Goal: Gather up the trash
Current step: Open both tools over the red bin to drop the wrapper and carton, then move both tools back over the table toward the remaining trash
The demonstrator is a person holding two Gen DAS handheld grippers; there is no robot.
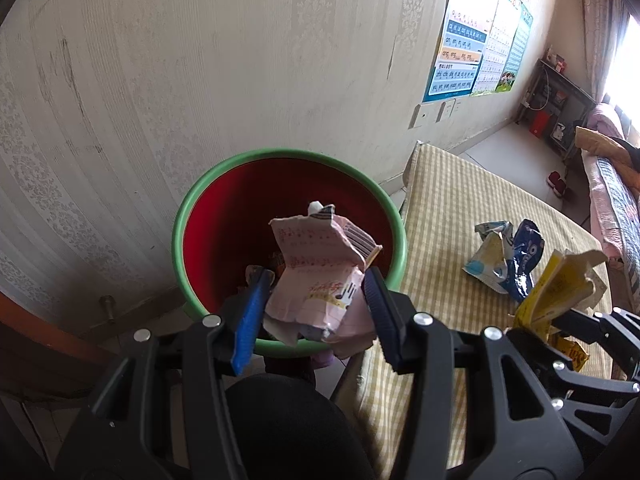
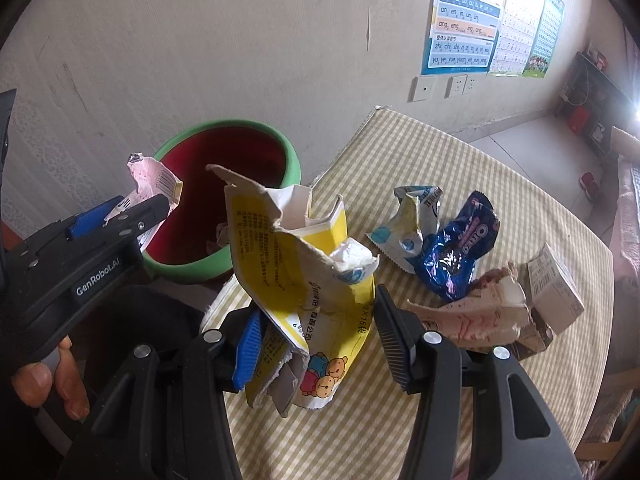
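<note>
Two grippers, each loaded. Left gripper [image 1: 316,300], side marked "GenRobot.AI", clamps a crumpled pink wrapper [image 1: 320,268] with barcode above the green-rimmed red bin [image 1: 192,204]. Right gripper [image 2: 316,336] clamps a torn yellow carton [image 2: 296,264], cartoon bears printed, over the checked tablecloth [image 2: 400,420]. Further right on the cloth: blue "OREO" packet [image 2: 456,256], small white box [image 2: 556,292]. Wall chart [image 2: 464,16] reads "zhi chi shi".

patterned wallpaper [image 1: 200,60], wall posters [image 2: 464,20], bright window [image 1: 628,60]

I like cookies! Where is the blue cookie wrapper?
The blue cookie wrapper lies on the checkered table, right of the bin, beside a white-and-blue wrapper.
</note>
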